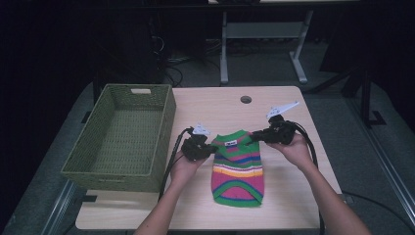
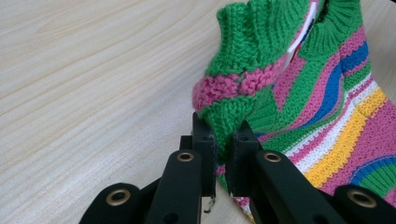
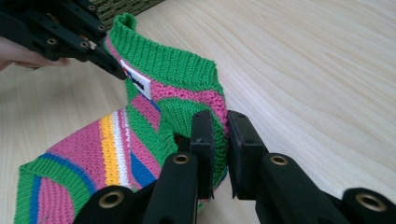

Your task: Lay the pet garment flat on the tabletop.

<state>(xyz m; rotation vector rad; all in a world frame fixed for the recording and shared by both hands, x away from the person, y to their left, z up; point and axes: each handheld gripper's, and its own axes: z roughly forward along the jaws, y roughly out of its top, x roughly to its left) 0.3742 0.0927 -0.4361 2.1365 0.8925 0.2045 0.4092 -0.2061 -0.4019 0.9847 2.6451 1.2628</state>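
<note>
Both grippers pinching the striped sweater at its shoulders, collar end lifted off the table.

L to R: wicker basket (image 1: 122,134) sits empty at your left, prob. where it's headed. Your left gripper (image 1: 208,148) is clamped on the sweater's (image 1: 238,169) left shoulder, right gripper (image 1: 259,135) clamped on the opposite one, w/ fabric squeezed between each pair of jaws. Hem end rests mid-table (image 1: 274,205), so a two-corner hold keeps it spread flat, not bunched.

Left gripper (image 1: 208,147) and right gripper (image 1: 258,136) face each other (jaws pinched nearly together), each gripped from below by a hand, forearms converging inward.
</note>
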